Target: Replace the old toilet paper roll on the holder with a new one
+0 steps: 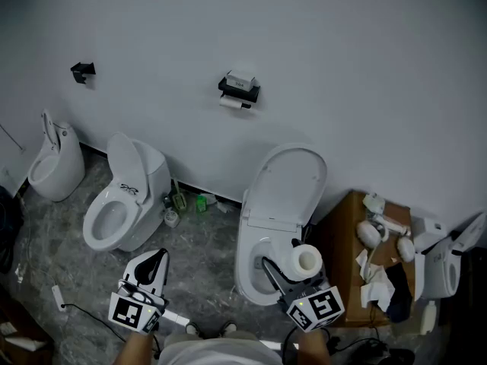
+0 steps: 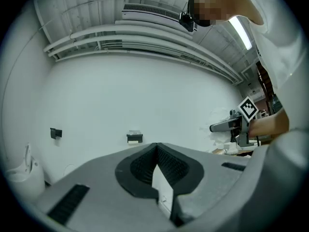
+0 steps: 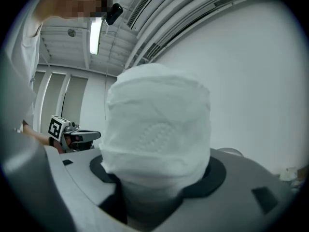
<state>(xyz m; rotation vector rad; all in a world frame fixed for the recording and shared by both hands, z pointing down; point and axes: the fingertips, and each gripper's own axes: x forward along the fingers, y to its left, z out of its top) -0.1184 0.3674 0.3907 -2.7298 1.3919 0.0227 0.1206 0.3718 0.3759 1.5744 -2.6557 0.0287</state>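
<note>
The black toilet paper holder (image 1: pixel 239 90) is fixed high on the white wall, with the old white roll (image 1: pixel 231 103) hanging under it; in the left gripper view the holder (image 2: pixel 134 137) shows small and far ahead. My right gripper (image 1: pixel 288 269) is shut on a new, full white roll (image 1: pixel 306 260), held low over the middle toilet. That roll (image 3: pixel 157 134) fills the space between the jaws of the right gripper (image 3: pixel 157 190). My left gripper (image 1: pixel 157 257) is shut and holds nothing, its jaws meeting (image 2: pixel 156 148) and pointing level at the wall.
Three toilets stand along the wall: a small one (image 1: pixel 53 162) at far left, a second (image 1: pixel 125 196), and a large open one (image 1: pixel 278 219) right below the holder. A wooden table (image 1: pixel 342 242) with clutter stands at right. A black bracket (image 1: pixel 82 71) is on the wall at left.
</note>
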